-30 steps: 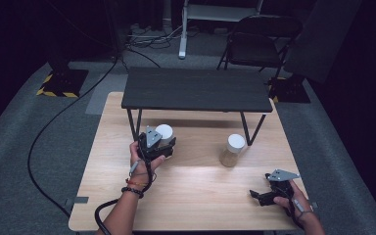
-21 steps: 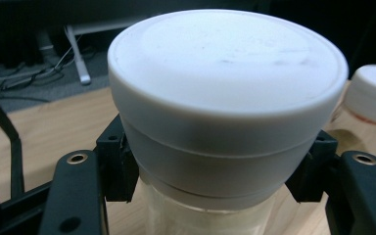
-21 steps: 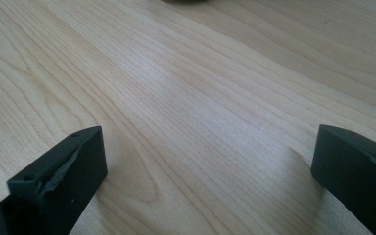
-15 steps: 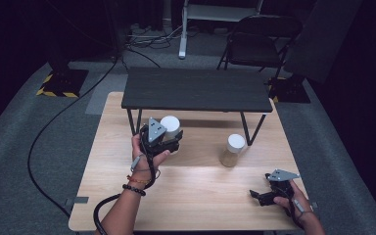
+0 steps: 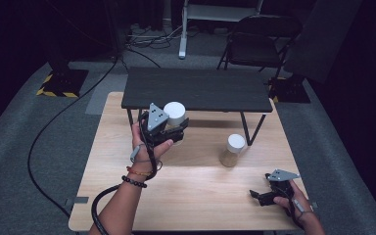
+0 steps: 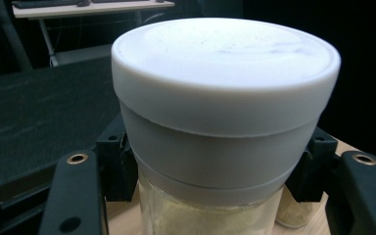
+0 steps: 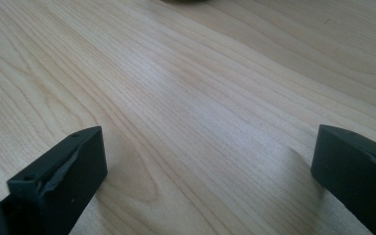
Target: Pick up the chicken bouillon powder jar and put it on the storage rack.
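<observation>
My left gripper (image 5: 176,128) is shut on a glass jar (image 5: 175,117) with a white lid and pale powder inside, held in the air in front of the black shelf (image 5: 196,89). In the left gripper view the jar (image 6: 210,147) sits between both jaws, which press on it just under the lid. A second white-lidded jar (image 5: 233,150) stands on the wooden table (image 5: 191,191) to the right. My right gripper (image 5: 258,197) rests low near the table's front right corner, jaws wide open. In the right gripper view nothing but bare wood (image 7: 200,122) lies between the jaws.
The black shelf stands on thin legs across the back half of the table. A folding chair (image 5: 259,39) and cables (image 5: 54,127) lie on the grey floor beyond and to the left. A second jar's base (image 6: 298,210) shows behind the held one.
My left hand has lifted the jar straight up off the table, to about the height of the shelf's front edge. The right gripper has stayed where it was.
</observation>
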